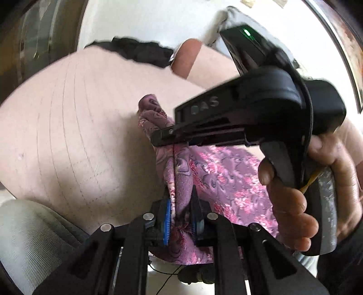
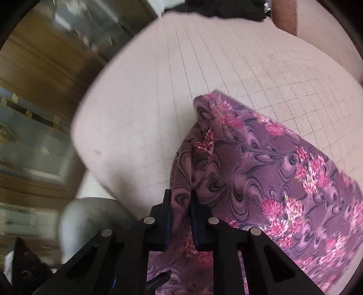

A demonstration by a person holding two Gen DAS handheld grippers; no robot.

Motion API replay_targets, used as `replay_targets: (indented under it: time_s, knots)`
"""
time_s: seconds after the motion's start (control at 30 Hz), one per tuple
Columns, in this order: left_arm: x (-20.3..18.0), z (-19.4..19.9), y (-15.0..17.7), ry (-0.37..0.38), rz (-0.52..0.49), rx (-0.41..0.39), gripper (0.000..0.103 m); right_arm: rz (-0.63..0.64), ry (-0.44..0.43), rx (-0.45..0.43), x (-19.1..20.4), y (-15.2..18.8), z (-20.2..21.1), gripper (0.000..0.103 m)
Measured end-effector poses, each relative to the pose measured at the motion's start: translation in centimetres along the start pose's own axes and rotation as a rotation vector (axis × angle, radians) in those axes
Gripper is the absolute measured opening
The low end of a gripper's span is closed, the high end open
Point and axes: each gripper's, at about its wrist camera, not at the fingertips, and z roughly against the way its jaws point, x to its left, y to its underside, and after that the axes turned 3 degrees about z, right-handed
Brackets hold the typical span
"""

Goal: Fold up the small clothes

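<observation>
A purple garment with pink flowers hangs above a pale pink quilted bed surface. My left gripper is shut on a fold of the garment at its near edge. My right gripper, seen from the side in the left wrist view, is shut on the garment's upper edge, a hand around its handle. In the right wrist view the right gripper is shut on a fold of the garment, which drapes to the right over the bed.
A dark heap of clothes lies at the far edge of the bed, also in the right wrist view. A grey cushion sits at the lower left. Wooden cabinets stand beyond the bed's left edge.
</observation>
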Motion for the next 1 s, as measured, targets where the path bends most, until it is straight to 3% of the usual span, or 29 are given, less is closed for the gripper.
replay_targets:
  time_s: [0.2,0.37,0.47,0.63,0.77,0.83,1.0]
  knots:
    - [-7.5,2.3,-0.5,-0.017,-0.172,-0.027,0.013,-0.087,-0.195,-0.197,-4.2,3.2,7.6,0.014]
    - [-14.8,2.8,-0.2,0.008,-0.351,-0.017,0.013,-0.177,-0.325,-0.388,-10.3,8.4,15.1,0.014]
    - [-19.4,2.7,1.0,0.024,-0.464,0.002,0.013,-0.228,-0.377,-0.496,-13.7,13.1,19.0,0.014]
    - [-25.2,-2.2,4.1,0.009,-0.633,0.113,0.013,-0.357,-0.39,-0.613,-18.8,19.1,21.4,0.014]
    - [-27.5,-7.9,6.9,-0.008,-0.699,0.232,0.014,-0.521,-0.378,-0.616,-24.2,23.7,18.5,0.014]
    - [-28.3,-10.4,8.7,-0.013,-0.709,0.282,0.014,-0.602,-0.385,-0.592,-26.1,24.3,16.1,0.014]
    - [-29.1,-13.9,10.1,-0.012,-0.686,0.368,0.014,-0.714,-0.293,-0.457,-29.0,25.6,13.3,0.014]
